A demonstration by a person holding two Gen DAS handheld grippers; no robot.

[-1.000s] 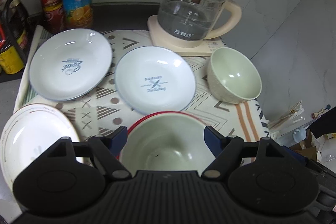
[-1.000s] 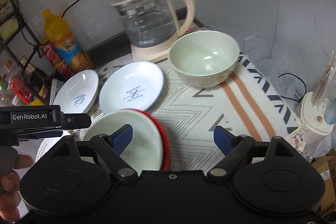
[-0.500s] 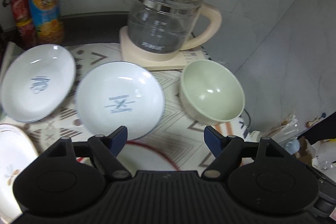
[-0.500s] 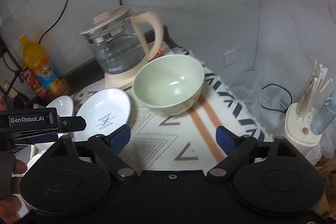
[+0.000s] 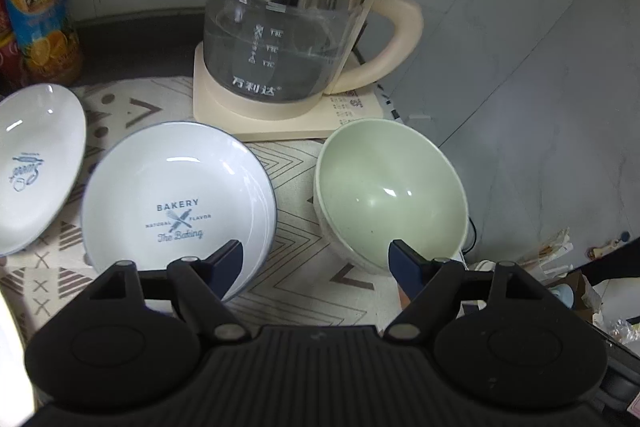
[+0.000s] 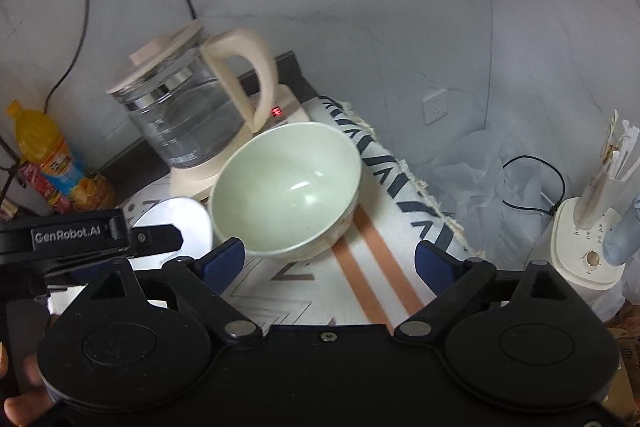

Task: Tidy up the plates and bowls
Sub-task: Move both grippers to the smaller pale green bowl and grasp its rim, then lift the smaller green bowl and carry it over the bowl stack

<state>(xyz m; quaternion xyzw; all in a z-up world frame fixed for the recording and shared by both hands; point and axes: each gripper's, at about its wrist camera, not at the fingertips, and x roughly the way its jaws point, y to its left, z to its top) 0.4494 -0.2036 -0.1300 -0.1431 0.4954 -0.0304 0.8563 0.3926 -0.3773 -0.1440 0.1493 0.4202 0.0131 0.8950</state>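
Note:
A pale green bowl stands upright on the patterned mat, in front of the kettle's base. To its left lies a white "Bakery" plate, with a second white plate further left. My left gripper is open above the mat between the Bakery plate and the bowl, holding nothing. In the right wrist view the green bowl sits just beyond my right gripper. Its jaws are closing with only mat between them. The left gripper's body partly hides the Bakery plate.
A glass kettle on a cream base stands behind the dishes. An orange juice bottle and cans are at the far left. The mat's right edge drops off, and a white appliance stands lower right. A person's hand shows bottom left.
Both grippers have moved forward toward the kettle and the green bowl. The red-rimmed bowl and the near plate have slid out of view below. The green bowl now sits close to both grippers.

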